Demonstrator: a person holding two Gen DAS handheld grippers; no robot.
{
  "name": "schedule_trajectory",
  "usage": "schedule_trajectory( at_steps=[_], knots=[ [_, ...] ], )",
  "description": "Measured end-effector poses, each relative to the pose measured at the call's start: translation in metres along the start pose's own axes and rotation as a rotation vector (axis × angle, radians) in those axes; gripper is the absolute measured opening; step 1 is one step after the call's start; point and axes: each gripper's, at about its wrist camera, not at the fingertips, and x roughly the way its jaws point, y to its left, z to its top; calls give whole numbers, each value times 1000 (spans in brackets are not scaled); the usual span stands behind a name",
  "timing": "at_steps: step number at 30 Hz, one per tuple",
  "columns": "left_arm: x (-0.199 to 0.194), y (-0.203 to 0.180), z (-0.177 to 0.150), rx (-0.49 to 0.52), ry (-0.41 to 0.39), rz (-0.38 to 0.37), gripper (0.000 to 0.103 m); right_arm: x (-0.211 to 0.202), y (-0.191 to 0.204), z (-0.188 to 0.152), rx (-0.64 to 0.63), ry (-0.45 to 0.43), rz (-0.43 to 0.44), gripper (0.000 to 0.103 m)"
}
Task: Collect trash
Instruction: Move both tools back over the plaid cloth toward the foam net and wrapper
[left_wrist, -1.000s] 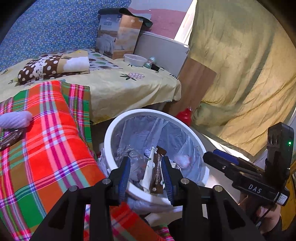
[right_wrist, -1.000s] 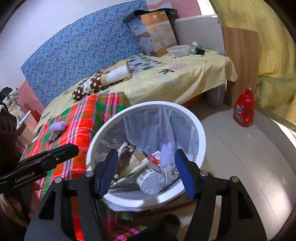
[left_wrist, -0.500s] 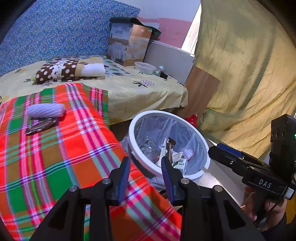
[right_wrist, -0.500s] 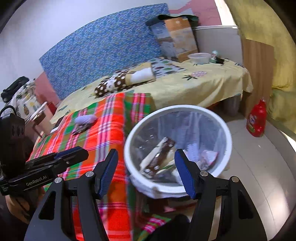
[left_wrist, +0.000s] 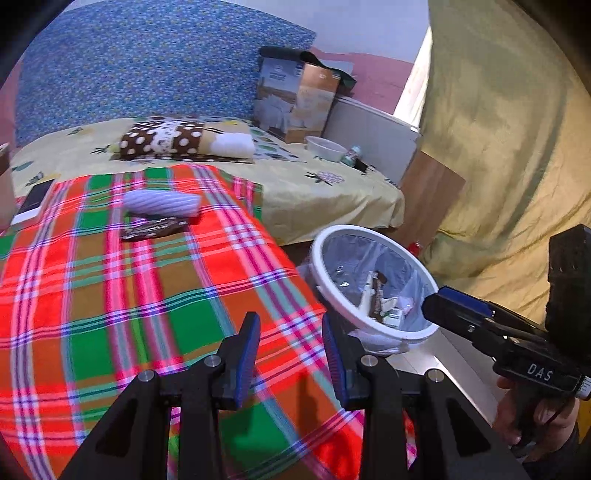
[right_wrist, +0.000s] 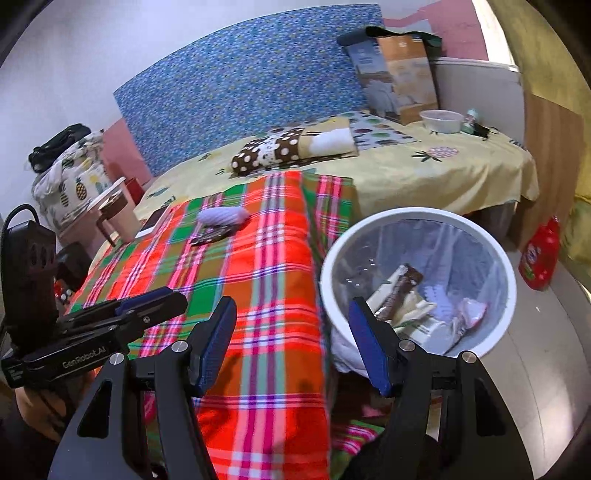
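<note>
A white trash bin (left_wrist: 322, 271) (right_wrist: 491, 243) with a clear liner stands on the floor beside the bed and holds several wrappers and a cup. On the plaid blanket (left_wrist: 147, 288) (right_wrist: 258, 280) lie a crumpled white piece (left_wrist: 162, 203) (right_wrist: 221, 215) and a dark wrapper (left_wrist: 153, 229) (right_wrist: 212, 236) just in front of it. My left gripper (left_wrist: 290, 349) is open and empty above the blanket, left of the bin. My right gripper (right_wrist: 293, 338) is open and empty, at the blanket's edge by the bin.
A yellow bed sheet (right_wrist: 424, 170) carries a polka-dot pillow (left_wrist: 166, 142), a bowl (right_wrist: 441, 120) and a cardboard box (left_wrist: 295, 103). A red bottle (right_wrist: 539, 254) stands on the floor. A phone (left_wrist: 33, 199) lies at the blanket's left edge.
Both grippers have swung left, away from above the bin and over the plaid blanket. The white piece and dark wrapper have come into fuller view.
</note>
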Motion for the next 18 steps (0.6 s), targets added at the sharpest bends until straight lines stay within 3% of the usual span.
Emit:
schedule_trajectory(
  at_steps=[18],
  knots=[
    [-30,49,3,-79,-26,137,34,16,46,8,-90,25,80,63]
  ],
)
